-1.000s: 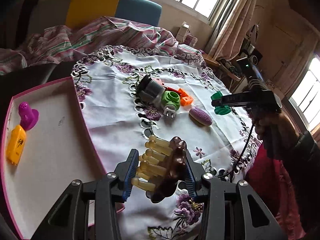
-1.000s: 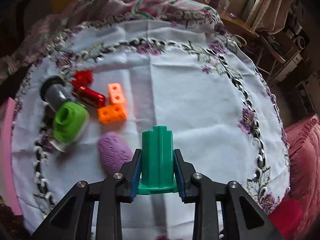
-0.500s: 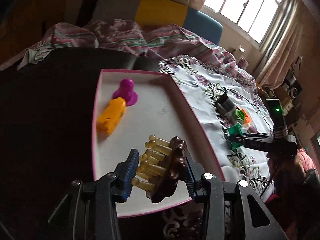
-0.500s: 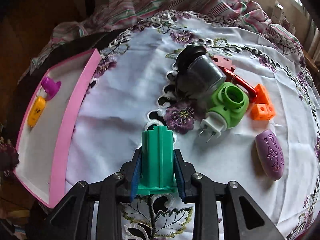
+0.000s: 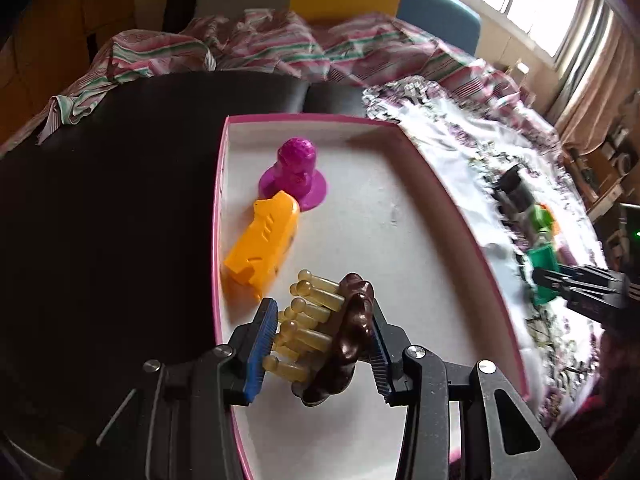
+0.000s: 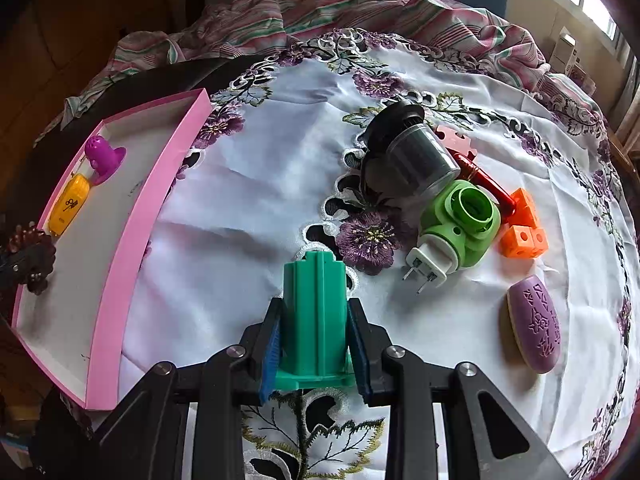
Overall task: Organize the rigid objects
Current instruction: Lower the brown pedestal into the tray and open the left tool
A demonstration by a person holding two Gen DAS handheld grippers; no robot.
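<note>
Over the pink tray [image 5: 460, 216], the left gripper [image 5: 320, 344] hung clamped on a brown massager [image 5: 348, 332], having swung across from the tablecloth a second earlier; a yellow toy [image 5: 264, 248] and purple piece [image 5: 294, 172] lay just ahead of its fingers. The right gripper [image 6: 314, 344], shut on a green block [image 6: 314, 312], had followed toward the tray and paused over the cloth [image 6: 248, 208], suggesting two drop-offs were near.

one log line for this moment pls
left gripper: shut on brown-and-amber pegged massager, over pink-rimmed tray | right gripper: shut on green ribbed plastic piece, over tablecloth
</note>
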